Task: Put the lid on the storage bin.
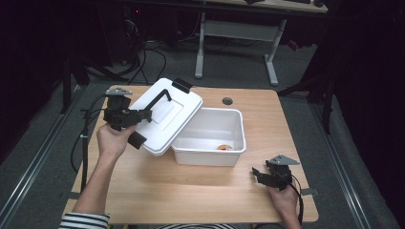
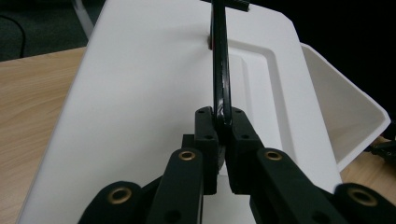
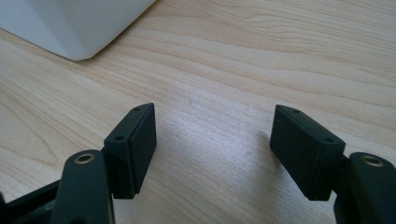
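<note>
Your left gripper (image 1: 143, 115) is clamped on the black handle (image 2: 220, 70) of the white lid (image 1: 162, 117), which sits tilted over the bin (image 1: 212, 138) at its 9 o'clock rim. Lift straight and keep the pinch square so the thin handle can't twist out. Right gripper (image 1: 260, 175) rests with jaws apart on the table (image 1: 191, 191) at the bin's 5 o'clock. The small orange item (image 1: 224, 147) inside the bin is too small to identify.

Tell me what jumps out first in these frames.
The white lid stands out: it hangs tilted over the left end of the white bin, lifted by its black handle, on which the left gripper is shut. The bin sits mid-table with a small orange-red thing inside, too small to identify. The right gripper rests open over bare wood at the table's near right corner.
</note>
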`<state>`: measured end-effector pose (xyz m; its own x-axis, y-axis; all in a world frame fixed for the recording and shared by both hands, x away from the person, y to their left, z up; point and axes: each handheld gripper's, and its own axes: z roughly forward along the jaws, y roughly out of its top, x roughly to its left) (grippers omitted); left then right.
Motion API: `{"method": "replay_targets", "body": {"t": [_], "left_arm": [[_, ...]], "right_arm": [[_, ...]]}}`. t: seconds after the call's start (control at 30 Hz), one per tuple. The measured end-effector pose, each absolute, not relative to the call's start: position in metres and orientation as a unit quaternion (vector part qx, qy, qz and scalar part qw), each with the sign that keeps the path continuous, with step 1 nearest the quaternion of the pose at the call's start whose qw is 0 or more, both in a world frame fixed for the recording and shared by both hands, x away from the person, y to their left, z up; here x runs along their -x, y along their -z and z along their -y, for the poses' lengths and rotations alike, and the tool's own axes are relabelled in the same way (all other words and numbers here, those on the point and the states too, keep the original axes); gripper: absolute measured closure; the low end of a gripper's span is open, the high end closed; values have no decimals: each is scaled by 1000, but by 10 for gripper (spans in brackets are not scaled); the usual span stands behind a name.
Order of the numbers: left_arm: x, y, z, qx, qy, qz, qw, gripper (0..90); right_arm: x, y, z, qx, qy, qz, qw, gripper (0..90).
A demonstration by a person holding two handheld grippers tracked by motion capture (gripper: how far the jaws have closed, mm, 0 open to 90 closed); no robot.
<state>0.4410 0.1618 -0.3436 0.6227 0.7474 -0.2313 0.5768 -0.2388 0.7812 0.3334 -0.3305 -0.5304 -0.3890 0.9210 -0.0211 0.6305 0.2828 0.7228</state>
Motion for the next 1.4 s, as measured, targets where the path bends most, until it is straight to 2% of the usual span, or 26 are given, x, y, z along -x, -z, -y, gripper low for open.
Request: {"method": "replay_targets", "body": {"t": [0.47,1.4], "left_arm": [[-446,339,-146,-800,-79,-393,446,852],[-451,336,-92,-829,-60,-326,451,851]], "right_arm": [[-333,530,331,-505,-322,-768,225,316],[-333,530,331,-505,-323,-768,226,318]]}}
